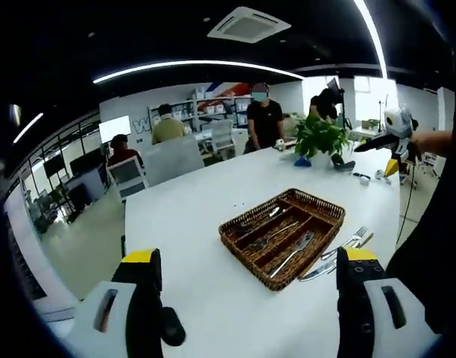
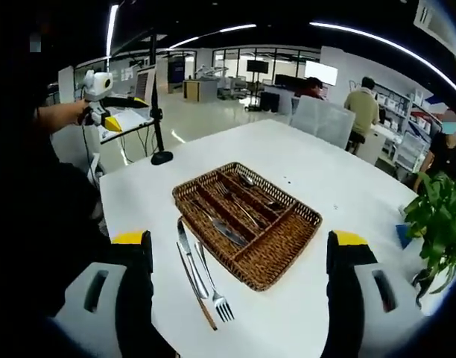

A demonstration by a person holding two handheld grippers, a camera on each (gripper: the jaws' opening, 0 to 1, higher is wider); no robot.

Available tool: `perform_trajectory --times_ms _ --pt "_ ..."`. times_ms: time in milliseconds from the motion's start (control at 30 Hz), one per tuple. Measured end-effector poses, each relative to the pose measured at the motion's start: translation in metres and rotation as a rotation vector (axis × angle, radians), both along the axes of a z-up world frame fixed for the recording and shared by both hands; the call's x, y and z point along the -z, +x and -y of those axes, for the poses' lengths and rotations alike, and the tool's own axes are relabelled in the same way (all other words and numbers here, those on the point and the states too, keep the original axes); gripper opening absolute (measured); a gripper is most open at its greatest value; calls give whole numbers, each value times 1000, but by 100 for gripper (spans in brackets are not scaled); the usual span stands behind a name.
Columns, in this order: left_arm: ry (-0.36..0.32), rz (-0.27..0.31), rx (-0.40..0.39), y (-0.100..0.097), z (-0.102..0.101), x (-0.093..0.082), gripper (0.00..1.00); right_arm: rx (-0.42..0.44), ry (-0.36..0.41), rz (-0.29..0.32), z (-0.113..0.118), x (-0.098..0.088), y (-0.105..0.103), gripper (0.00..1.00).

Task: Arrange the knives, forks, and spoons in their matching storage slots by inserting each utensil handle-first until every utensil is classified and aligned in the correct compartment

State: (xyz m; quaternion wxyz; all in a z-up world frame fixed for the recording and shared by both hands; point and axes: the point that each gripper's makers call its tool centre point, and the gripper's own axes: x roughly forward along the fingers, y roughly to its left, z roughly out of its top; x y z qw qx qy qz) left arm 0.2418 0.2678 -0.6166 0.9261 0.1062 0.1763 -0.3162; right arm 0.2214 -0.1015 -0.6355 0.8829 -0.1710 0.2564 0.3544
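Observation:
A brown wicker cutlery tray (image 1: 247, 250) (image 2: 276, 261) with long compartments lies on the white table (image 1: 198, 216) (image 2: 317, 171). Inside it lie a few utensils, among them a spoon (image 1: 293, 250) and forks (image 2: 239, 209). Beside the tray on the table lie a knife (image 2: 185, 253), a fork (image 2: 213, 287) and another long utensil (image 2: 202, 298); the loose cutlery (image 1: 340, 252) also lies at the tray's right side in the left gripper view. My left gripper (image 1: 247, 272) hangs open above the table, short of the tray. My right gripper (image 2: 239, 257) is open too, above the loose cutlery.
A potted plant (image 1: 317, 138) (image 2: 437, 216) stands at the table's far end, with small items near it. Chairs (image 1: 172, 158) line the far side. People sit and stand behind them. A person's sleeve (image 2: 42, 209) is close beside me. A black stand (image 2: 157, 97) rises beyond the table's corner.

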Motion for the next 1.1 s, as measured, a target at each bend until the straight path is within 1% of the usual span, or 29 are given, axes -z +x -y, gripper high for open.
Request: perform_trajectory --times_ms 67,167,233,267,333,367,400,433,467,567,633,700,767,833,1100 --pt "5 5 -7 -3 -1 -2 99 -2 4 -2 6 -1 4 100" --pt "-4 8 -4 -8 3 -4 99 -5 7 5 8 -2 6 100" --pt "19 14 9 -11 4 -2 99 -1 4 3 11 1 7 100" --pt "29 3 15 -13 5 1 99 0 3 1 11 3 7 100" --pt "33 -2 22 -16 7 3 99 -10 -10 -8 12 7 5 100" --pt "31 -3 24 -17 5 4 99 -18 -17 -9 12 8 4 100" --pt "24 -6 29 -17 5 4 99 -45 -25 2 10 8 2 98" --pt "21 -10 32 -18 6 4 99 -75 -25 5 7 7 0 94" --pt "26 -5 36 -19 7 4 99 -80 -28 -4 7 8 -1 93" --pt "21 2 39 -18 9 3 99 -81 -61 -15 7 12 1 96" --pt "19 10 38 -17 9 2 99 -94 -76 -21 4 14 0 96" --pt "15 12 41 -18 10 2 99 -101 -77 -39 2 17 -2 96" --pt "9 12 43 -18 11 1 99 -109 -79 -46 -1 18 -3 96" --pt "11 17 41 -19 11 1 99 -104 -81 -79 -1 24 -5 97" --pt "6 9 35 -23 14 2 99 -110 -102 -74 -3 33 -4 95"
